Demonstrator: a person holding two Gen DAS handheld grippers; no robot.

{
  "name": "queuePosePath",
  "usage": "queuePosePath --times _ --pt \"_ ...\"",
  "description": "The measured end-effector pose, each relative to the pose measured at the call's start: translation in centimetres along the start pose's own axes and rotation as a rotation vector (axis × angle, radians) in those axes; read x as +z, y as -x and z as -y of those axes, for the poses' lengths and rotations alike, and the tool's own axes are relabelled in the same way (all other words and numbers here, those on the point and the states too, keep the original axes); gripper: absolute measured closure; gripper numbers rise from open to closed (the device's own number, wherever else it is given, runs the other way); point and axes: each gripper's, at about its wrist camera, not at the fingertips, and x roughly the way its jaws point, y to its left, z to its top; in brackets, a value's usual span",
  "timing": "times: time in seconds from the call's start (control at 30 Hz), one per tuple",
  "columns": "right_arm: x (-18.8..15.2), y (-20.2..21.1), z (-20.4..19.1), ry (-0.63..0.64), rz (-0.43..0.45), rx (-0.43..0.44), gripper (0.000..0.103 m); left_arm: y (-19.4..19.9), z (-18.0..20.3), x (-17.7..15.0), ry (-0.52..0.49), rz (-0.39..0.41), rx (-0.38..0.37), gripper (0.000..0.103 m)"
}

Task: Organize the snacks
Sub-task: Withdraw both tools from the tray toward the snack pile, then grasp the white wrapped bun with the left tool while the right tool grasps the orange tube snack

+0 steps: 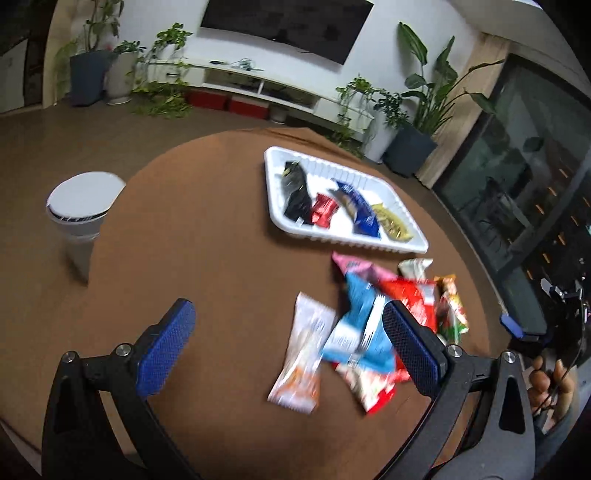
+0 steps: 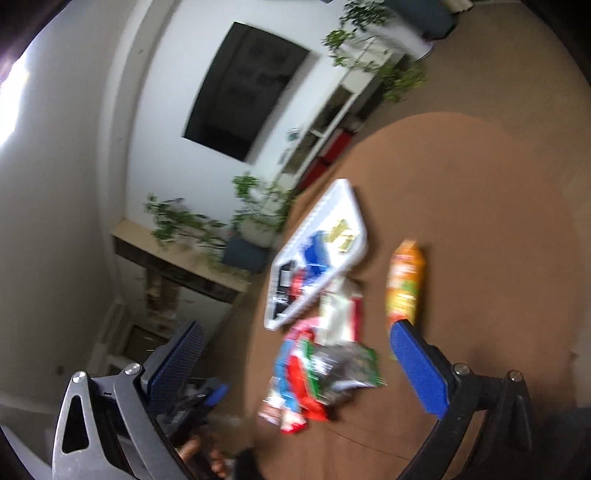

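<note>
A white tray [image 1: 413,242] on the round brown table holds several snack packets: black [image 1: 295,192], red [image 1: 323,210], blue [image 1: 358,210] and yellow [image 1: 391,223]. In front of it lies a loose pile of packets [image 1: 373,325], with a white-orange one [image 1: 303,354] at its left. My left gripper [image 1: 288,347] is open and empty above the pile. My right gripper [image 2: 295,365] is open and empty, tilted, over the same pile [image 2: 317,373]. An orange packet [image 2: 404,284] lies apart beside the tray [image 2: 360,225].
A white lidded bin [image 1: 81,214] stands on the floor left of the table. Potted plants [image 1: 417,110], a TV [image 1: 288,22] and a low white cabinet [image 1: 280,88] line the far wall. The right gripper shows at the table's right edge [image 1: 517,328].
</note>
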Motion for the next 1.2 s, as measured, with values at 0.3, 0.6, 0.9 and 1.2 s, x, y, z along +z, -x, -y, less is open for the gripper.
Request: queuePosePath --times 0.3,0.6,0.9,1.2 --pt "-1.2 0.5 0.1 0.102 -0.026 -0.178 0.014 -2.4 1.8 -1.9 -0.203 -0.123 0.083 0.000" --pt "-2.0 -0.9 -0.5 0.210 -0.082 -0.298 0.025 -7.4 3.8 -1.7 -0.434 -0.323 0.142 0.002" --pt "-2.3 -2.4 -0.8 0.258 -0.126 -0.349 0.025 -10.6 4.3 -1.6 -0.495 -0.404 0.169 0.019" --pt "-1.7 -4.5 -1.2 0.307 -0.171 -0.411 0.025 -12.4 4.5 -0.7 -0.478 -0.442 0.112 0.043"
